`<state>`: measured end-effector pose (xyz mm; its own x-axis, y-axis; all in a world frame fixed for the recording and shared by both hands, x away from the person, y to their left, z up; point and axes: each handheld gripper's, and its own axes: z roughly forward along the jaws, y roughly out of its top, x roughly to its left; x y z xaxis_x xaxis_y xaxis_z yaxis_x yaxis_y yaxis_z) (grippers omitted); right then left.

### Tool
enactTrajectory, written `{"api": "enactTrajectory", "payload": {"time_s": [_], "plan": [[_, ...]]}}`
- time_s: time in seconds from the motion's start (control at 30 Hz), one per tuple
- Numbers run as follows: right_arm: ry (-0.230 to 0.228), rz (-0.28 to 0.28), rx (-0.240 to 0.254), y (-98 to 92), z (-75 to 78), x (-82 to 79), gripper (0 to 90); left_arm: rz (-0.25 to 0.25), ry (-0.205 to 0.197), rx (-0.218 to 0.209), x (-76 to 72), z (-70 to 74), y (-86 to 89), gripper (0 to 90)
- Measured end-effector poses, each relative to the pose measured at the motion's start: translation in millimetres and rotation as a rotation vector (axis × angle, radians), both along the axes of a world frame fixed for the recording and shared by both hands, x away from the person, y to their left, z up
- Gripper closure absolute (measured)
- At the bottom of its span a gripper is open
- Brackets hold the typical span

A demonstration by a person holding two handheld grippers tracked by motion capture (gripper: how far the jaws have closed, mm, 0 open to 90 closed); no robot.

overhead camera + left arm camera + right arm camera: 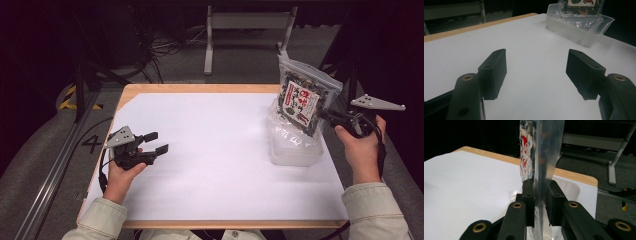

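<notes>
The right gripper (pixel 327 116) pinched the snack bag (pixel 302 98) upright over the clear tub (pixel 295 150), likely to lower it in. The left gripper (pixel 156 142) waited with jaws spread and nothing between them.

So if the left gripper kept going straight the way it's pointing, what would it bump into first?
Probably the clear plastic tub holding the snack bag. The left gripper, jaws open, has just bare white tabletop before it, though it aims slightly left, so it might slip past.

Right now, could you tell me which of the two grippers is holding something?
The right gripper: its jaws pinch the snack bag. The left gripper is open.
</notes>
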<state>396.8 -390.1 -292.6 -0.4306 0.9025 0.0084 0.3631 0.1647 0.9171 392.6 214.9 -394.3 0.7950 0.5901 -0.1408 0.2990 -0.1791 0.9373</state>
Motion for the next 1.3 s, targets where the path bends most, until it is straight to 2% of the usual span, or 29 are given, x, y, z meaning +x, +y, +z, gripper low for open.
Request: {"api": "enactTrajectory", "payload": {"time_s": [0.27,0.63,1.0,1.3], "plan": [[-0.012,-0.013,0.005,-0.3,-4.0,1.1,78.9,0.002,0.0,0.002,-0.1,0.0,0.0,33.7],[-0.005,-0.023,-0.041,4.9,-6.4,-1.9,78.9,0.001,0.0,0.002,-0.3,0.1,-0.2,33.8],[0.027,-0.016,-0.033,6.1,-24.5,1.3,78.9,0.004,0.002,0.003,-0.2,-0.2,-0.2,33.7],[0.035,-0.016,-0.012,2.2,-31.3,0.7,78.4,0.004,-0.003,-0.001,-0.3,-0.4,-1.0,33.7]]}}
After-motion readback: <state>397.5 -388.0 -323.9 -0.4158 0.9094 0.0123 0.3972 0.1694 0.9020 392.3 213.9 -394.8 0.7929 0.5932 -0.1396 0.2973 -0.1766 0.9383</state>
